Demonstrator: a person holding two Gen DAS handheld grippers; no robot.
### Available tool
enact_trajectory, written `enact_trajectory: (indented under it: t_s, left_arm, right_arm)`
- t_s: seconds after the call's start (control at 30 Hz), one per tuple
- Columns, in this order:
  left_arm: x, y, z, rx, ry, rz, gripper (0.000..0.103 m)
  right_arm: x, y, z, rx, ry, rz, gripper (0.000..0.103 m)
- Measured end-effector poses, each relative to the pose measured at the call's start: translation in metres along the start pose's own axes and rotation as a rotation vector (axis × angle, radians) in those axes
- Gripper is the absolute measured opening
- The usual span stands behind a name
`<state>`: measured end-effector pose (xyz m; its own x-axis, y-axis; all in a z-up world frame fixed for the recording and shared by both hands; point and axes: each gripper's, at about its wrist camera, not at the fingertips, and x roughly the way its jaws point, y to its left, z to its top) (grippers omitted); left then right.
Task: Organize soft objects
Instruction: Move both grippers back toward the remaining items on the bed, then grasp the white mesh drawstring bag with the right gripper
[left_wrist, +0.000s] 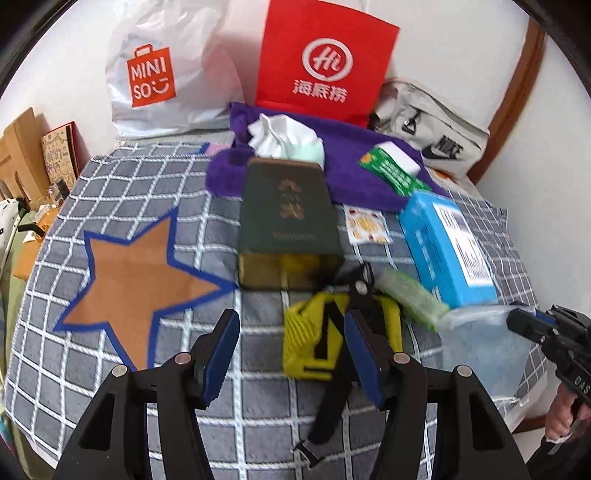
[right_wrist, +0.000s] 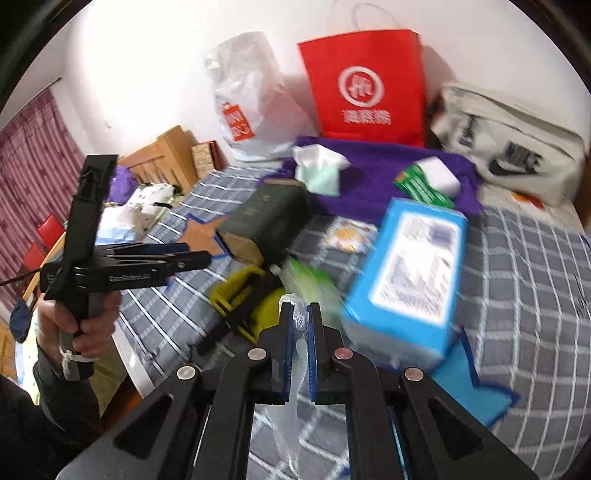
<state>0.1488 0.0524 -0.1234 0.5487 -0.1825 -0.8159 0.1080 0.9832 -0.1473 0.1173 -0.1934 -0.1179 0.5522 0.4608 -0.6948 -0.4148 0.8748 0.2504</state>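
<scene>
The right claw (right_wrist: 302, 314) pinches the clear bag (right_wrist: 295, 373) at the bed's (right_wrist: 535, 295) near edge: light, limp, slippery, best held by bunched film. The left claw (left_wrist: 291, 332) hangs half-open, empty.

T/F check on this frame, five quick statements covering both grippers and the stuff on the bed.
1. The right gripper is shut on the clear plastic bag. True.
2. The left gripper holds the dark green box. False: its jaws are apart with nothing between them, and the box stands further off on the checked blanket.
3. The red paper bag stands upright against the wall. True.
4. The blue box rests on the purple towel. False: it lies on the blanket, nearer than the towel.
5. The white cloth lies on the purple towel. True.
</scene>
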Motion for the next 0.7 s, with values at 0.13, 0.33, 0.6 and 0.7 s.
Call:
enact_trajectory:
  t_s: [0.13, 0.33, 0.6, 0.7]
  left_arm:
    - [0.002, -0.013, -0.016, 0.041, 0.008, -0.012, 0.057]
    - [0.001, -0.038, -0.028, 0.111, -0.007, -0.058, 0.043]
    - [0.021, -0.053, -0.025, 0.145, 0.018, -0.055, 0.030]
    - [0.030, -0.053, -0.024, 0.137, 0.029, -0.046, 0.030]
  right_arm:
    - [0.003, -0.024, -0.022, 0.038, 0.034, -0.079, 0.007]
    - [0.018, -0.050, -0.036, 0.067, 0.064, -0.171, 0.009]
    - [0.005, -0.061, -0.055, 0.153, 0.028, -0.150, 0.072]
    - [0.005, -0.056, -0.063, 0.162, 0.037, -0.149, 0.078]
